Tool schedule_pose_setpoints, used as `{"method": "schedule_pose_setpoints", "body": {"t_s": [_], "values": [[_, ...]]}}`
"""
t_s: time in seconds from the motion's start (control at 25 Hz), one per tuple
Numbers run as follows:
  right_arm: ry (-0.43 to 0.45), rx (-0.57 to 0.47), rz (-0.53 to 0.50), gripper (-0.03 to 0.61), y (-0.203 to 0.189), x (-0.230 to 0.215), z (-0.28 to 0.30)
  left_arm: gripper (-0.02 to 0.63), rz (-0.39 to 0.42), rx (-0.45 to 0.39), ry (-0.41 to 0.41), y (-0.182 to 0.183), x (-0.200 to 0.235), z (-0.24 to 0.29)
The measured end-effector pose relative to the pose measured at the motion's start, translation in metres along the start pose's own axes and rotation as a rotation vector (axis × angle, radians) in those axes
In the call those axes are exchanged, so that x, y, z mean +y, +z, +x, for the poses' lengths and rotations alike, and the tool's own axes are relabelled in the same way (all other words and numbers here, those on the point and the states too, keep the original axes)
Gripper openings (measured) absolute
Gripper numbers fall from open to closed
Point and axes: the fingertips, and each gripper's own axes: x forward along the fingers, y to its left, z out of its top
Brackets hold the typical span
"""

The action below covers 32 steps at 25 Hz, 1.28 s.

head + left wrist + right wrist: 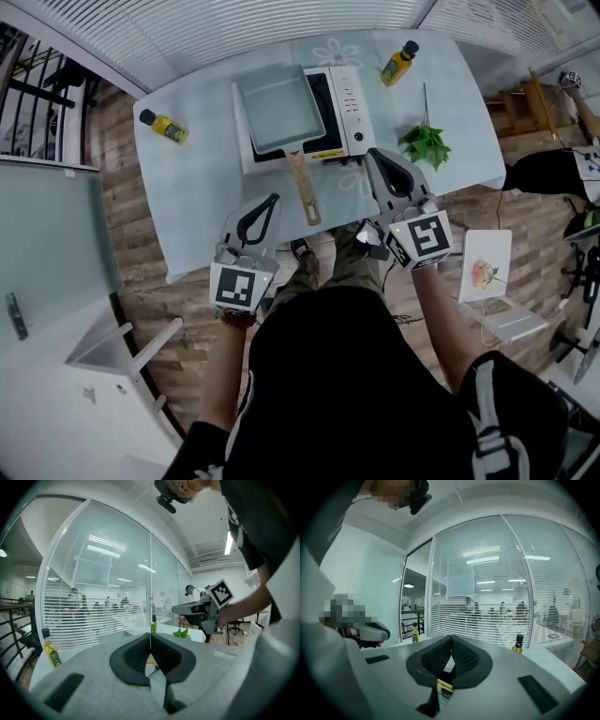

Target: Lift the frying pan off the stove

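A square grey frying pan [279, 114] with a wooden handle [304, 188] rests on a white portable stove [339, 111] on the pale blue table [202, 187]. The handle points toward the near table edge. My left gripper [269, 201] hangs near the front edge, left of the handle's end, shut and empty. My right gripper [378, 156] sits right of the handle, close to the stove's near right corner, also shut and empty. In the left gripper view the closed jaws [150, 641] face across the table, with the right gripper [199, 609] ahead. The right gripper view shows its closed jaws [451, 644].
Two yellow oil bottles stand on the table, one at the left [165, 126] and one at the far right [398, 63]. A bunch of green leaves [425, 143] lies right of the stove. A white chair [490, 281] stands at the right, glass partitions beyond the table.
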Motion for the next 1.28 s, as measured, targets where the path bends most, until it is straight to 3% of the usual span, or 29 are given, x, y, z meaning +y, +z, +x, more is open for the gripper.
{"method": "schedule_pose_setpoints", "body": {"t_s": [0.28,0.4,0.68,0.88,0.96,1.08,1.16,1.28], "values": [[0.020,0.021,0.007,0.000,-0.007,-0.002,0.008,0.018,0.011,-0.004,-0.021,-0.006,0.007,0.010],[0.036,0.035,0.020,0.001,-0.010,-0.002,0.013,0.018,-0.067,0.024,-0.055,-0.016,0.011,0.016],[0.176,0.094,0.117,0.001,-0.020,0.013,0.026,0.020,-0.461,0.035,-0.143,-0.039,0.031,0.032],[0.199,0.114,0.100,0.001,-0.020,0.016,0.024,0.031,-0.972,-0.007,-0.315,-0.048,0.045,0.046],[0.193,0.115,0.099,0.002,-0.021,0.013,0.021,0.094,-1.128,-0.021,-0.366,-0.054,0.049,0.053],[0.180,0.116,0.103,0.002,-0.022,0.009,0.017,0.124,-1.213,0.025,-0.426,-0.064,0.045,0.066],[0.173,0.116,0.104,0.002,-0.022,0.007,0.015,0.186,-1.259,0.069,-0.502,-0.068,0.036,0.072],[0.169,0.118,0.102,0.001,-0.022,0.005,0.013,0.207,-1.318,0.121,-0.632,-0.067,0.020,0.078]]}}
